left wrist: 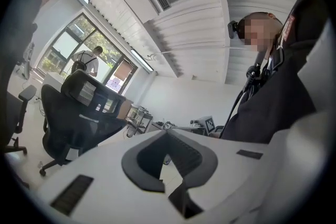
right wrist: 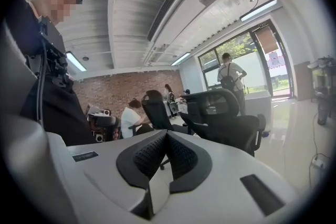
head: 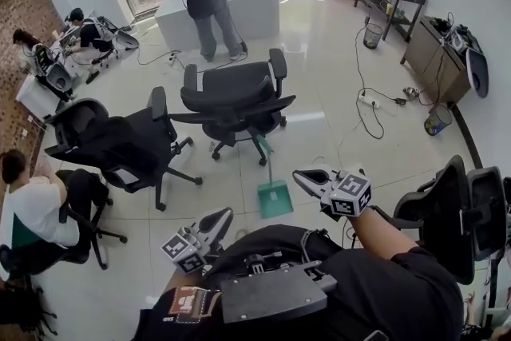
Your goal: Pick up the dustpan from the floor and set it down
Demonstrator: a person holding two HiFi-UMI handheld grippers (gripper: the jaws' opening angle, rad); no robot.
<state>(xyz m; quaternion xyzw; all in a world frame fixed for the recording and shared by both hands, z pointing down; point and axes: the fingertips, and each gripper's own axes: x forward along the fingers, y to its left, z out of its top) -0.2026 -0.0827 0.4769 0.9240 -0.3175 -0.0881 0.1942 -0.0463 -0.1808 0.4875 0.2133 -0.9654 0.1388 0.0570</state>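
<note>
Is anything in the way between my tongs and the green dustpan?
Nothing visible: only bare floor lies between the dustpan and the left tongs or right tongs. A black office chair stands just beyond it.

Head view steeply down, gripper views level, sharing chairs [head: 235, 96]

Dustpan [head: 274, 199] handle top perhaps behind chair [head: 235, 100] base, seated person [head: 28, 208] cut off at left edge
</note>
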